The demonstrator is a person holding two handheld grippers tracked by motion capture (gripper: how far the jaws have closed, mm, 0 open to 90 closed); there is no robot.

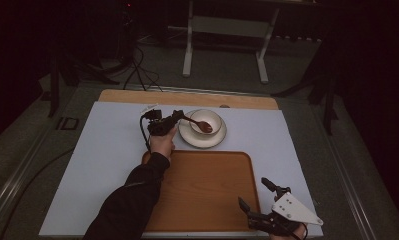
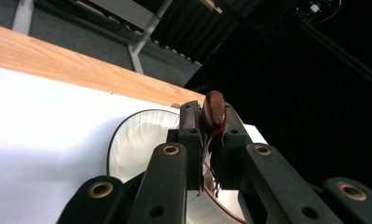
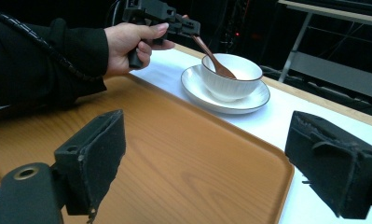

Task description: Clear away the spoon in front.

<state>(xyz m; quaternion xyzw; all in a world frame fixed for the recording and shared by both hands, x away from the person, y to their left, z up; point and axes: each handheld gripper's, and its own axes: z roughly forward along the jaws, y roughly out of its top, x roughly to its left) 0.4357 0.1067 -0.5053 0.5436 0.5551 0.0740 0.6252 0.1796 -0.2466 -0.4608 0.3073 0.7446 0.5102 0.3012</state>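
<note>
The left tool was clenched on the handle of a brown wooden spoon; in the left gripper view the handle's rounded end stood up between the two black jaws, pinched tight from both sides. The spoon slanted down from the tool into a white bowl, with its dark scoop lying inside the bowl. The bowl sat in the middle of a white plate, and the plate stood on the white mat that covers the desk, close to the far edge of the desk and just beyond the far edge of a wooden tray. A strip of bare wood of the desk showed along that far edge behind the plate.

The left hand, in a black sleeve, reached across the left far corner of the tray to hold its tool beside the plate.

The right tool was released: its jaws stood wide apart with nothing between them. It hovered over the near right corner of the tray, well apart from the bowl. In the right gripper view its two padded jaws framed the bare tray surface, with the bowl, the plate and the left hand beyond.
</note>
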